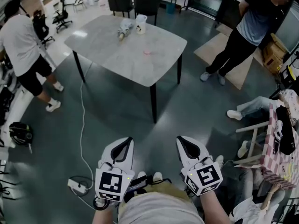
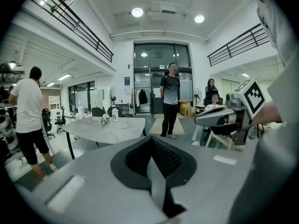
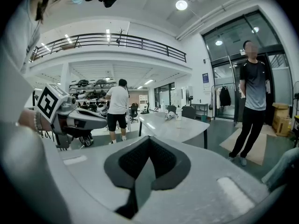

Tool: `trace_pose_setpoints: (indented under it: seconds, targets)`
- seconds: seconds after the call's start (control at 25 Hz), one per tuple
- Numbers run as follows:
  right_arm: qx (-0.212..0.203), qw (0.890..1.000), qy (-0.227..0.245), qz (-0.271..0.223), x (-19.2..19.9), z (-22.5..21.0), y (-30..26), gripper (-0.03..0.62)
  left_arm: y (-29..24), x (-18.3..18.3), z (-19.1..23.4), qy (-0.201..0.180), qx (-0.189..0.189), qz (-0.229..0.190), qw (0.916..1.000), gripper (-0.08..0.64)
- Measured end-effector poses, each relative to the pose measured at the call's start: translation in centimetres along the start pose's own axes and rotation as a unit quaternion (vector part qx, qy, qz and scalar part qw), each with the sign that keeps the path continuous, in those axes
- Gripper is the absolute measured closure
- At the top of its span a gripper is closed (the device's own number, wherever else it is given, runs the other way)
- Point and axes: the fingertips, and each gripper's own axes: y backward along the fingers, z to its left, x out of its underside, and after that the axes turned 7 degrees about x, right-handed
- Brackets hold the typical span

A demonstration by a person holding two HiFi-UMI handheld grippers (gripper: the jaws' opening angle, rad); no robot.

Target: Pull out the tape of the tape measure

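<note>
Both grippers are held low in front of the person, well short of the grey table. My left gripper is shut with nothing between its jaws. My right gripper is beside it, also shut and empty. On the far table lie a small pink round object, a white jar and a pale bundled thing. I cannot tell which is the tape measure. The left gripper view shows its closed tips pointing toward the table. In the right gripper view the closed tips face the table.
A person in a white shirt stands left of the table, another in a grey shirt at the right. A power strip with its cable lies on the floor by my left. A chair with checkered cloth stands at right.
</note>
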Motion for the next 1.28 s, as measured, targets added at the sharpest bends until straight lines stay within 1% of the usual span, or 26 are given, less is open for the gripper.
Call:
trace_pose_setpoints:
  seconds: [0.24, 0.44, 0.48, 0.52, 0.56, 0.64, 0.68, 0.76, 0.84, 1.08, 1.28]
  targets:
    - [-0.002, 1.000, -0.006, -0.008, -0.5, 0.1, 0.0, 0.591, -0.2, 0.1, 0.2, 0.010, -0.008, 0.002, 0.9999, 0.545]
    - [-0.004, 1.000, -0.016, -0.016, -0.8, 0.0, 0.2, 0.591, -0.2, -0.1, 0.1, 0.018, -0.012, -0.004, 0.9998, 0.552]
    - [-0.006, 1.000, -0.018, -0.017, -0.9, 0.0, 0.2, 0.592, -0.3, -0.1, 0.0, 0.019, -0.011, -0.004, 0.9998, 0.524]
    - [-0.008, 1.000, -0.020, -0.018, -0.9, 0.0, 0.2, 0.561, -0.3, -0.1, 0.0, 0.021, -0.009, -0.005, 0.9997, 0.485]
    - [-0.011, 0.999, -0.023, -0.020, -0.9, 0.0, 0.2, 0.519, -0.4, -0.2, -0.1, 0.023, -0.006, -0.005, 0.9997, 0.478]
    - [-0.014, 0.999, -0.030, -0.022, -0.9, 0.0, 0.3, 0.474, -0.4, -0.2, -0.2, 0.025, -0.005, -0.003, 0.9997, 0.442]
    - [-0.015, 0.999, -0.032, -0.023, -0.9, -0.1, 0.3, 0.445, -0.4, -0.3, -0.2, 0.024, -0.006, -0.002, 0.9997, 0.434]
    - [-0.016, 0.999, -0.035, -0.026, -1.1, -0.3, 0.4, 0.412, -0.5, -0.3, -0.4, 0.022, -0.008, 0.000, 0.9997, 0.422]
    - [-0.018, 0.999, -0.034, -0.027, -1.1, -0.7, 0.4, 0.397, -0.7, -0.4, -0.6, 0.019, -0.011, 0.000, 0.9997, 0.420]
    - [-0.022, 0.999, -0.032, -0.027, -1.1, -1.6, 0.9, 0.393, -1.0, -0.8, -1.1, 0.021, -0.022, -0.001, 0.9995, 0.417]
    - [-0.028, 0.999, -0.031, -0.026, -0.6, -2.9, 1.6, 0.392, -1.3, -1.4, -1.8, 0.023, -0.042, -0.010, 0.9988, 0.399]
